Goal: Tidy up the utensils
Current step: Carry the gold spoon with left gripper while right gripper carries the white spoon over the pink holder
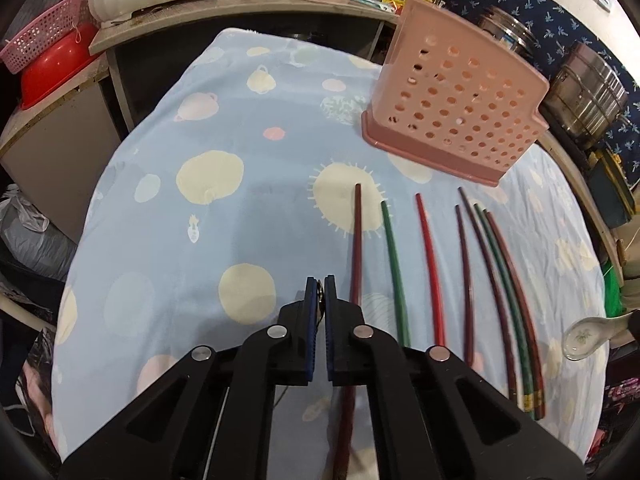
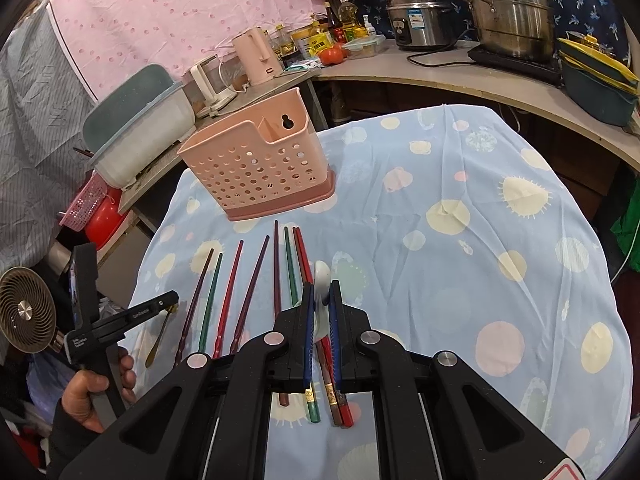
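Clamping a white spoon [image 2: 321,280], the right gripper [image 2: 321,300] is held above the chopsticks [image 2: 228,296], presumably for the holder [image 2: 256,168] at upper left, while the left gripper [image 1: 319,292] is pinched on a thin metal utensil [image 1: 319,294].

Your left gripper [image 1: 319,284] points forward and slightly downward, jaws nearly closed, gripping a thin metal handle [image 1: 320,296] between the blue pads [image 1: 310,320]. Your right gripper [image 2: 322,300] also points forward, jaws clamped on the handle of a white ceramic spoon [image 2: 321,280] whose bowl projects ahead of the fingertips. In the right wrist view, your left hand [image 2: 94,392] wraps around the left gripper's grip, fingers curled.
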A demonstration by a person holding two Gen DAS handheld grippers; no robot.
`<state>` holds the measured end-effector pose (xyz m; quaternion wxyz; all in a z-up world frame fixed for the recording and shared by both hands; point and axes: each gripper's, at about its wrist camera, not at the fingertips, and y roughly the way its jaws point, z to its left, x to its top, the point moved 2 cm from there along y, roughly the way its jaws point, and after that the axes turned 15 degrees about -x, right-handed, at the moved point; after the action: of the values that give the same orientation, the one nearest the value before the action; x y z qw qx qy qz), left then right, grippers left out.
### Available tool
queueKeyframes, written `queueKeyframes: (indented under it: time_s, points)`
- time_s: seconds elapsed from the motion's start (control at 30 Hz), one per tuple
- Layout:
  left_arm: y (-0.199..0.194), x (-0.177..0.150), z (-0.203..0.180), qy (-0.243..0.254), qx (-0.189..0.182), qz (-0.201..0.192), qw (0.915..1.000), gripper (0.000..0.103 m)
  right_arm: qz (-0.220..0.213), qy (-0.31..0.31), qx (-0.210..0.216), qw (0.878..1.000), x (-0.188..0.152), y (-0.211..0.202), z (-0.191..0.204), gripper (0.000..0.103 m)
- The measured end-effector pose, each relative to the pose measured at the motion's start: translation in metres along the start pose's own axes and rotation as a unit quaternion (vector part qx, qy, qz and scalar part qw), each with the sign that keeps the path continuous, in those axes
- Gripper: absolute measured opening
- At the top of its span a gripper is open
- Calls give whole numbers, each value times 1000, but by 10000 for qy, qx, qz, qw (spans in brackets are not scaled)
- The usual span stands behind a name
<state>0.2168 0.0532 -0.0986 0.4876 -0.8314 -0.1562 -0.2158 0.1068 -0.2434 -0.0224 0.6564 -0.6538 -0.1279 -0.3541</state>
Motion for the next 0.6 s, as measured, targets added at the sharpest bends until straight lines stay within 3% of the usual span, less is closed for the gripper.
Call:
queueKeyframes:
  time_s: [0.33,0.6]
  points:
    - [-67,30,-46,389,-465,-551,9966,3,-325,-198,-3,9993,18,-22,7,7]
    - [-98,70,-84,586,-887,-882,9904,3,-633,-338,138,9973,51,-31,20,7]
